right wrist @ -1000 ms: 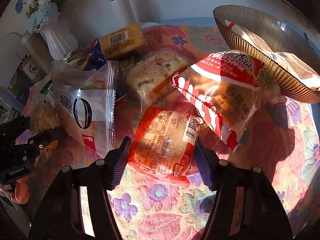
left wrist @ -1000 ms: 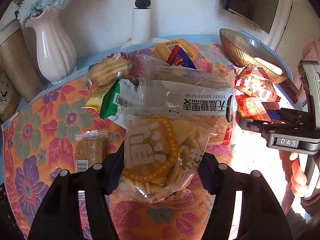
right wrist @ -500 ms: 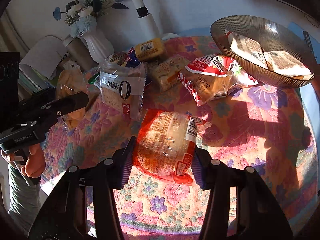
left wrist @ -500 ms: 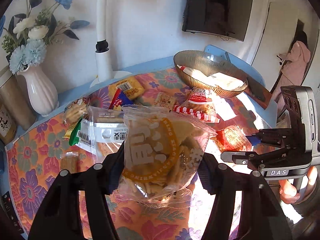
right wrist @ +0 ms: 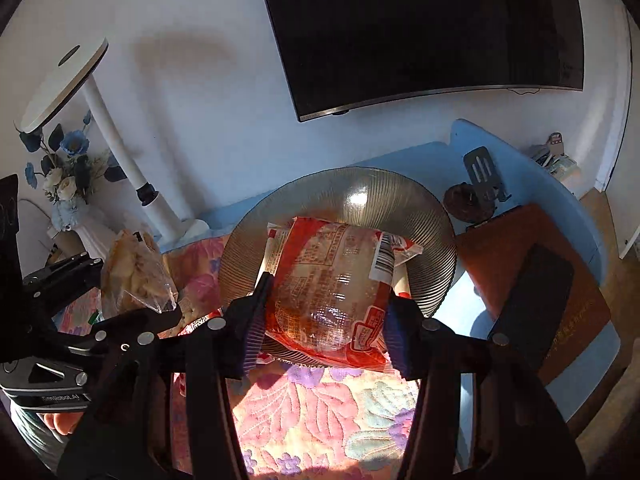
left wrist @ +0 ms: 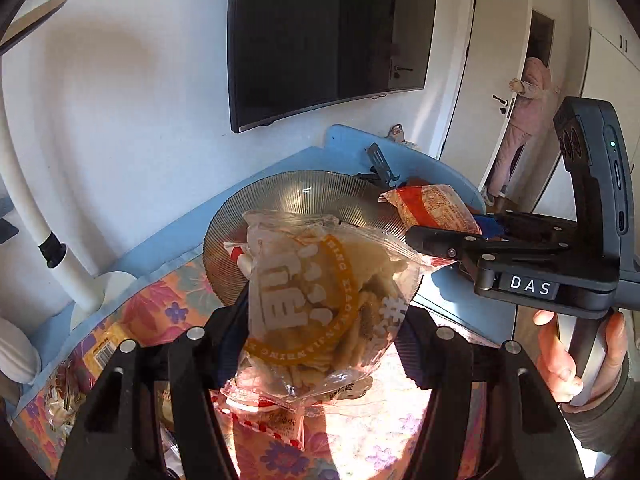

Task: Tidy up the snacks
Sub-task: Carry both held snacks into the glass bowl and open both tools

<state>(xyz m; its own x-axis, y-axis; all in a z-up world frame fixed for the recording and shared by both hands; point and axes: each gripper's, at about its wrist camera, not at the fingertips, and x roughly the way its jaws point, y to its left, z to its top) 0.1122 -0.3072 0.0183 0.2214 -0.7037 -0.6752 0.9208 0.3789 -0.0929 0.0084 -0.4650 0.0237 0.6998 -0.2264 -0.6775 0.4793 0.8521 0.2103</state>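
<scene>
Our left gripper (left wrist: 324,320) has its fingers (left wrist: 230,336) pressed on both sides of a clear bag of pale crackers (left wrist: 320,300), half spread around it. The bag stands with its long axis running away from us, its orange ring logo facing the camera, lifted off the surface in front of the ribbed glass bowl (left wrist: 288,200).

Our right gripper (right wrist: 324,328) has its fingers (right wrist: 256,320) nearly closed on a red-and-clear bread packet (right wrist: 332,284); they have just been closing on it. The packet's long axis also points away from us, its far end tilted over the bowl's (right wrist: 420,216) rim, barcode at the upper right, printed text across the glossy film.

Beneath both lies the floral cloth (right wrist: 320,408) on the surface, with more snack packs (left wrist: 96,356) at the left. A dark screen (right wrist: 420,28) hangs on the wall beyond.
</scene>
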